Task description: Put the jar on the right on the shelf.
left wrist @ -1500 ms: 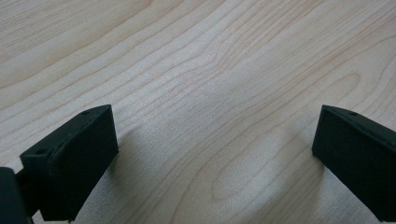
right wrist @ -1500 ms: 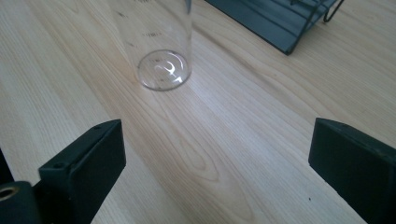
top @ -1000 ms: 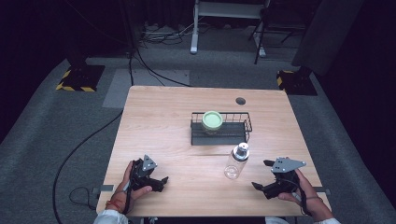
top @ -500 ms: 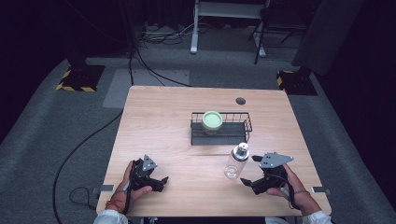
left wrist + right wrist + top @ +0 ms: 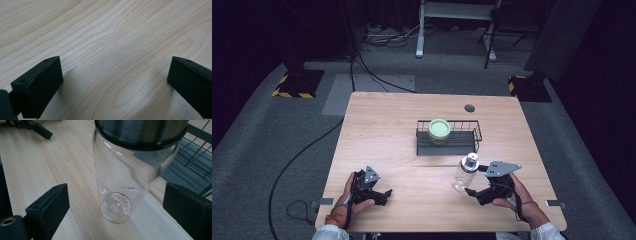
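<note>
Right gripper [image 5: 474, 192]: we hold it low over the table's near right part, jaws spread wide, nothing between the pads.
Glass bottle [image 5: 125, 177]: in the right gripper view we see it straight ahead, framed by the two jaws but beyond their tips and apart from both; it stands upright on the wood, clear-walled, with printed measure marks and a metal cap [image 5: 470, 161].
Wire basket [image 5: 447, 137]: just behind the bottle, holding a jar with a green lid [image 5: 439, 128].
Left gripper [image 5: 384, 194]: we rest it near the table's [image 5: 387, 125] front left, well apart from the bottle, jaws spread over bare wood.
</note>
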`<state>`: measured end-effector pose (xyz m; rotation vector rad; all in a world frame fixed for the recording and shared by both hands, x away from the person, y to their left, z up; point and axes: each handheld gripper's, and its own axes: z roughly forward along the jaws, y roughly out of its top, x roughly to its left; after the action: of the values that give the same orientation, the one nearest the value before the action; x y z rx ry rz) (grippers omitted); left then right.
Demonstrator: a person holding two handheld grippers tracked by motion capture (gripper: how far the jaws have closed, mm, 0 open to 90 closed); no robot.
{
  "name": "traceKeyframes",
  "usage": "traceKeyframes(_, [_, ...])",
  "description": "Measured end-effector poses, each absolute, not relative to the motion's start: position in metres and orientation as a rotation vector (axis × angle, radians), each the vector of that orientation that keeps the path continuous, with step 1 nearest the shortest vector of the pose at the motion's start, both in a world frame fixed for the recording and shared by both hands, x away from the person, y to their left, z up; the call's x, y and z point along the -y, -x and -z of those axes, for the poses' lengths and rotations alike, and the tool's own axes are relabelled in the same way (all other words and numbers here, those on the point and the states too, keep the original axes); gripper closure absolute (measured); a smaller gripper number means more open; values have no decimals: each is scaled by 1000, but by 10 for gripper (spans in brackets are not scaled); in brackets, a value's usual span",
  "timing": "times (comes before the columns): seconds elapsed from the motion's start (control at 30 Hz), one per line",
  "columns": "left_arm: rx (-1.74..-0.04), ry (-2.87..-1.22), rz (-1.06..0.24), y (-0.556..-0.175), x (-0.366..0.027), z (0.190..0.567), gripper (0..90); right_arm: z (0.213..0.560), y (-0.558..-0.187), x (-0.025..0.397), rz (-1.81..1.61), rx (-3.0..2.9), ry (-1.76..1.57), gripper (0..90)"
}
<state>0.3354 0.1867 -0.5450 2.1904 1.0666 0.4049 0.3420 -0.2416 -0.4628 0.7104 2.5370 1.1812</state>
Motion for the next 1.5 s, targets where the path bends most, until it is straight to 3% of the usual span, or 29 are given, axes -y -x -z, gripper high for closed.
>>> traceKeyframes(0.5, [-1065, -2191, -405, -335, -187, 545, 1, 464, -349, 232, -1200, -2522, -714, 93])
traceKeyframes(1.3, [-1060, -2192, -405, -336, -187, 545, 1, 465, -353, 235, -1360, -2389, -763, 289])
traceKeyframes(1.5, [-1060, -2193, -405, -336, -187, 545, 1, 467, -355, 233, -1350, -2388, -764, 297])
